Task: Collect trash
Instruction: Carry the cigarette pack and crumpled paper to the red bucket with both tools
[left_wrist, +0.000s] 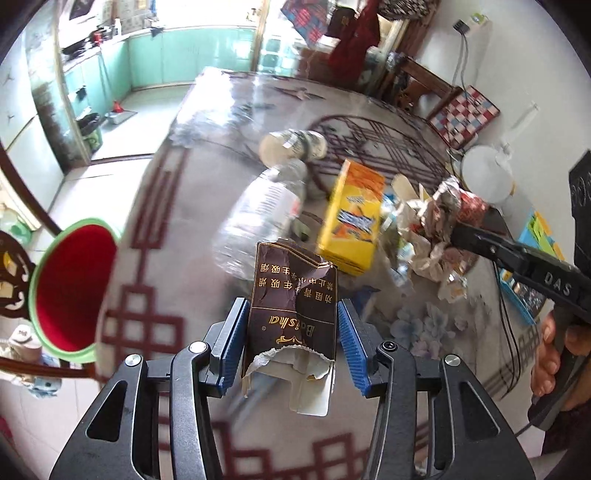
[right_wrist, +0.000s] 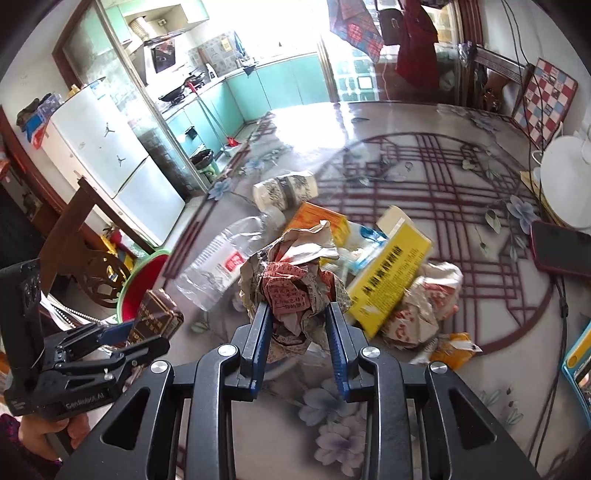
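In the left wrist view my left gripper (left_wrist: 291, 325) is shut on a torn dark brown cigarette pack (left_wrist: 291, 295), held up over the table. A red bin with a green rim (left_wrist: 70, 288) stands off the table's left edge, to the left of the pack. My right gripper (right_wrist: 299, 314) is shut on a crumpled wad of printed paper (right_wrist: 291, 280) above the trash pile. From the right wrist view the left gripper (right_wrist: 122, 332) with the brown pack (right_wrist: 159, 314) hangs beside the bin (right_wrist: 144, 288).
A clear plastic bottle (right_wrist: 221, 258), a paper cup (right_wrist: 284, 190), a yellow box (right_wrist: 391, 273), an orange box (right_wrist: 321, 221) and crumpled wrappers (right_wrist: 424, 306) lie on the patterned table (right_wrist: 424, 177). A phone (right_wrist: 561, 251) and cables sit at the right edge. A carved chair (right_wrist: 92, 266) stands by the bin.
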